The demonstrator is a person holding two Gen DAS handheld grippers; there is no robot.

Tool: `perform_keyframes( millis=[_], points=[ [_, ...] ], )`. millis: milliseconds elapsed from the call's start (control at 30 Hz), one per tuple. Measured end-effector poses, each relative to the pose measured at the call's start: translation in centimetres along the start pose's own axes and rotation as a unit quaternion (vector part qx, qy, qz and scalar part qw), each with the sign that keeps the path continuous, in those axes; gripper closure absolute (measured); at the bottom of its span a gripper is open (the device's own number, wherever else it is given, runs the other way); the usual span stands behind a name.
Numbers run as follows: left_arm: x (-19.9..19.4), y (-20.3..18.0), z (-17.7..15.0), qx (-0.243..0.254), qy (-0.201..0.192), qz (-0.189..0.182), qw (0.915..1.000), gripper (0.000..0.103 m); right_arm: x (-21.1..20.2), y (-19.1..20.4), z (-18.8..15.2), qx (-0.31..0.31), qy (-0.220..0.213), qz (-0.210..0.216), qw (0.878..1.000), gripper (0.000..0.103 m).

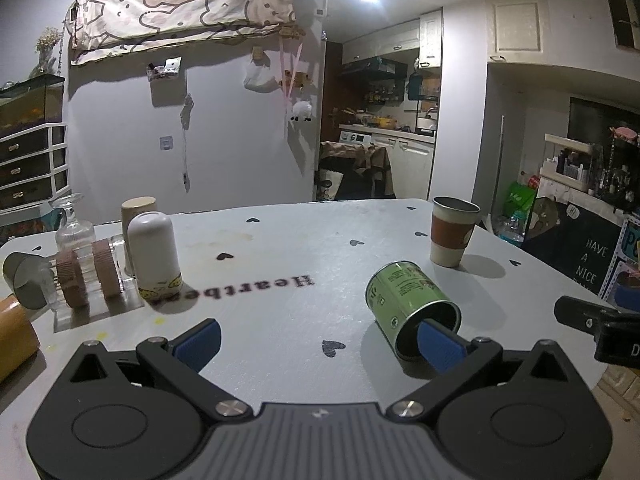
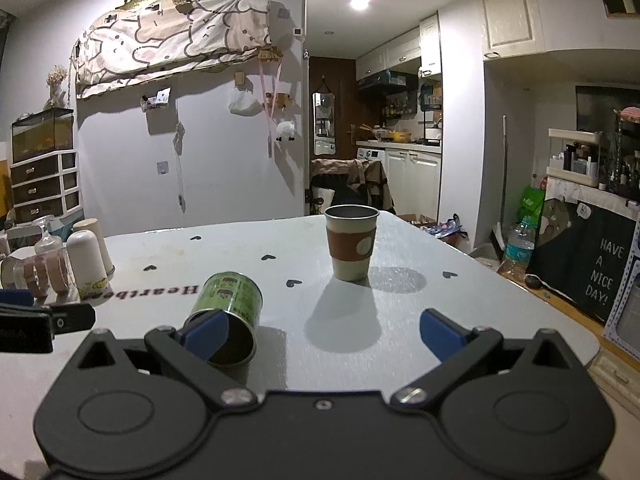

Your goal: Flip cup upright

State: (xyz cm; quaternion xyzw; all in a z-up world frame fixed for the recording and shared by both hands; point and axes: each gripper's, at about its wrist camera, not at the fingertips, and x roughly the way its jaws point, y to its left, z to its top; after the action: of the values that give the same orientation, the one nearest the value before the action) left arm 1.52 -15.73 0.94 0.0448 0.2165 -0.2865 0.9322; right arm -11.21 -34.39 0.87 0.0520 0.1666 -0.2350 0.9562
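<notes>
A paper cup (image 1: 452, 236) with a brown sleeve stands upright on the grey table (image 1: 280, 320), mouth up, at the far right; it also shows in the right wrist view (image 2: 352, 242). A green can (image 1: 408, 308) lies on its side, open end towards me; it also shows in the right wrist view (image 2: 230, 312). My left gripper (image 1: 320, 344) is open and empty, its right fingertip (image 1: 438, 344) in front of the can's mouth. My right gripper (image 2: 320, 334) is open and empty, its left fingertip (image 2: 206, 334) in front of the can's mouth.
At the table's left stand a white capsule-shaped bottle (image 1: 154, 256), a beige cup (image 1: 136, 208), a glass bottle (image 1: 74, 228) and a clear rack with brown discs (image 1: 88, 276). A tan cylinder (image 1: 14, 340) lies at the left edge. The table's right edge (image 2: 560, 304) drops off to floor clutter.
</notes>
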Motion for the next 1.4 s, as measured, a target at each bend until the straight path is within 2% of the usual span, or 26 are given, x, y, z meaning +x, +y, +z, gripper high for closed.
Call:
perform_keyframes(
  millis=[1400],
  points=[
    [-0.05,0.18,-0.04,-0.001,0.001,0.004,1.0000,0.000,0.49,-0.38,-0.13,0.001,0.009,-0.010,1.000,0.000]
  ],
)
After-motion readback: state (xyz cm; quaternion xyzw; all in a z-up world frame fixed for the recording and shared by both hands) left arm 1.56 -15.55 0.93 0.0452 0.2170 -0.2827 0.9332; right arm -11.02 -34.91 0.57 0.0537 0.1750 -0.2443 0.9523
